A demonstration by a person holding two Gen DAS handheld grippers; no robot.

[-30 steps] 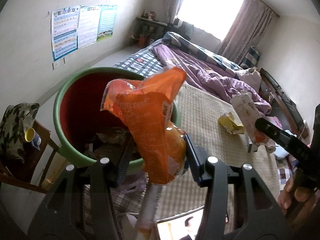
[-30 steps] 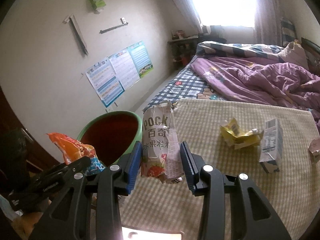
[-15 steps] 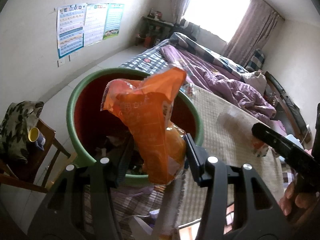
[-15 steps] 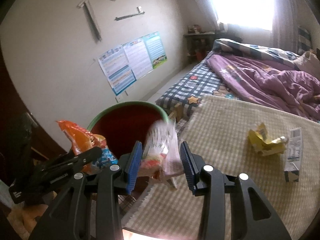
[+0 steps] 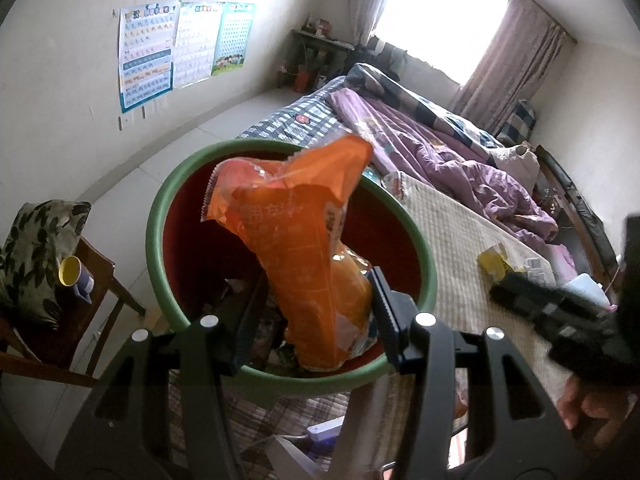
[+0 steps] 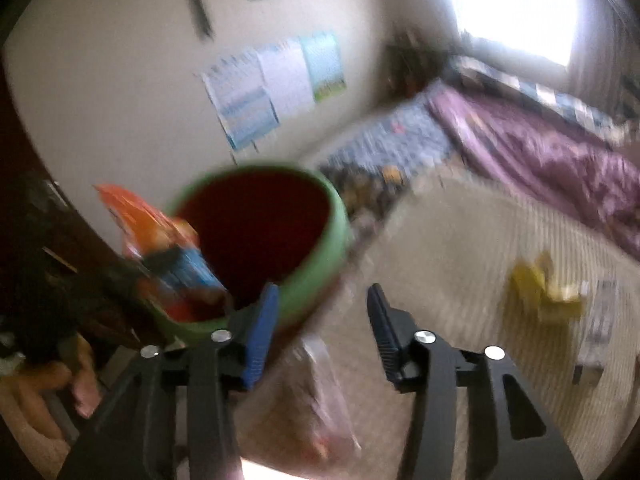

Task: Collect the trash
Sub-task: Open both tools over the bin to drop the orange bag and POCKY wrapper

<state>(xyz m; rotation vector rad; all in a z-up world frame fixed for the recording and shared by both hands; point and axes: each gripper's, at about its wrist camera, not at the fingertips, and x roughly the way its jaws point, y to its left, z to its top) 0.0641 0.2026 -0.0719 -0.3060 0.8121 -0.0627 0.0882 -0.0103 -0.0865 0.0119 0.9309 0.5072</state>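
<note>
— Left wrist cam: what've I got?
— My left tongs (image 5: pixel 316 300) pinching the orange snack bag (image 5: pixel 298 248), right over the green bin (image 5: pixel 168 200).
— Right wrist cam?
— Blurry. Right tongs (image 6: pixel 322 316) spread, nothing between; yellow wrapper (image 6: pixel 540 292) lies off to their right on the mat (image 6: pixel 448 248).

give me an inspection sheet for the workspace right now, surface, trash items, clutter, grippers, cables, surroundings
Surface: woven beige bed mat.
Job's things: round green bin with red inside; crinkled orange snack bag over it; crumpled yellow wrapper on the mat.
Clutter: yellow-lined cup on wooden chair.
Grippers: left gripper shut on the bag; right gripper open, empty.
Cables: nothing seen.
Surroundings: purple quilt, wall posters, window.
</note>
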